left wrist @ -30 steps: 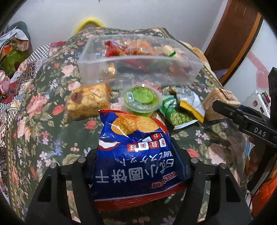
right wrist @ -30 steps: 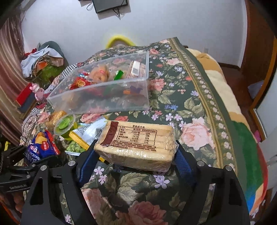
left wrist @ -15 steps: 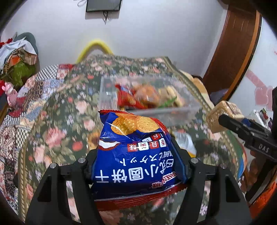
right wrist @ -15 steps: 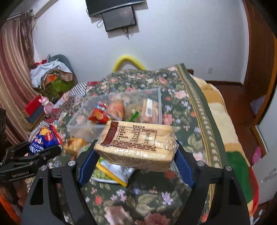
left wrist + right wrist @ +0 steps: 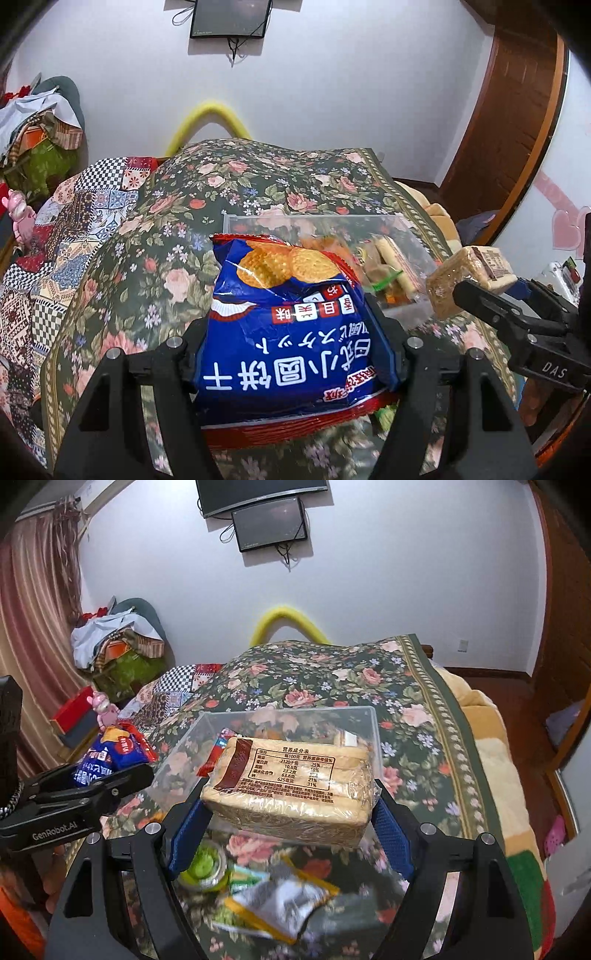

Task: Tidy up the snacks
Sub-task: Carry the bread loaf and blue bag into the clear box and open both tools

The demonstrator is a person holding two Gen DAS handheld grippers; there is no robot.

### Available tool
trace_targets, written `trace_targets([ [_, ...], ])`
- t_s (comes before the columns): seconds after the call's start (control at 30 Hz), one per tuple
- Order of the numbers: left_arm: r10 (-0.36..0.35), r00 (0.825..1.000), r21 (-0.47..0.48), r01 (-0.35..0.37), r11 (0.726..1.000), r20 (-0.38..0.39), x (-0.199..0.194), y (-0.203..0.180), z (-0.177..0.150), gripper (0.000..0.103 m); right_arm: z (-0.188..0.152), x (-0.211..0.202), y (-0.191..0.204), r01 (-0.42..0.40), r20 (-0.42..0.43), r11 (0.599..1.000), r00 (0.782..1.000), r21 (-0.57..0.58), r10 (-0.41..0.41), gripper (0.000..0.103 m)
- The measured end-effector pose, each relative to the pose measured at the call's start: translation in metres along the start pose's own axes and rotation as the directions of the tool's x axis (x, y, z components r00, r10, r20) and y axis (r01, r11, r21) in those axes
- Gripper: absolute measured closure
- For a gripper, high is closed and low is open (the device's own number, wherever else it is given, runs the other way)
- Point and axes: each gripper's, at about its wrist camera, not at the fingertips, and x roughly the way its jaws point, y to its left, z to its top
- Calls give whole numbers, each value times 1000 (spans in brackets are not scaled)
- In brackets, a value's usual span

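A blue biscuit bag [image 5: 291, 332] is clamped between the left gripper [image 5: 295, 347] fingers. A wrapped wafer pack [image 5: 291, 786] is pinched by the right gripper [image 5: 291, 819]. Both are held above the floral blanket [image 5: 424, 716], near the clear box [image 5: 373, 716].

Left gripper [image 5: 291, 354] up close: two matte black plastic fingers, broad angular arms that narrow forward, a round silver screw head on each link, four along the front. The right gripper [image 5: 290, 814] is the same black build, same silver screws, but its pads [image 5: 186, 836] stand out in textured bright blue. Side on, its black finger [image 5: 517, 325] carries white lettering reading "DAS", with a flash of blue behind. The left one's side [image 5: 70, 805] reads "GenRobot.AI" in white, beside a black block with knurled texture and a braided black-and-white cord.
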Motion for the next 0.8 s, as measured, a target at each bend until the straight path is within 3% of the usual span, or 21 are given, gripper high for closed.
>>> trace_targets([
  [0.47,16,999,10,-16,1000,-36,63,9,24,35,10,60,-3,-10,-92,1000,996,-23,8,24],
  [0.63,20,999,14,-19,1000,-50,79,9,26,34,11,67,0,2,-95,999,995,-54,-7,23],
  [0.8,7,996,-12,-8,1000,-85,92,15,23,34,10,66,7,-41,-106,997,994,-66,34,23],
])
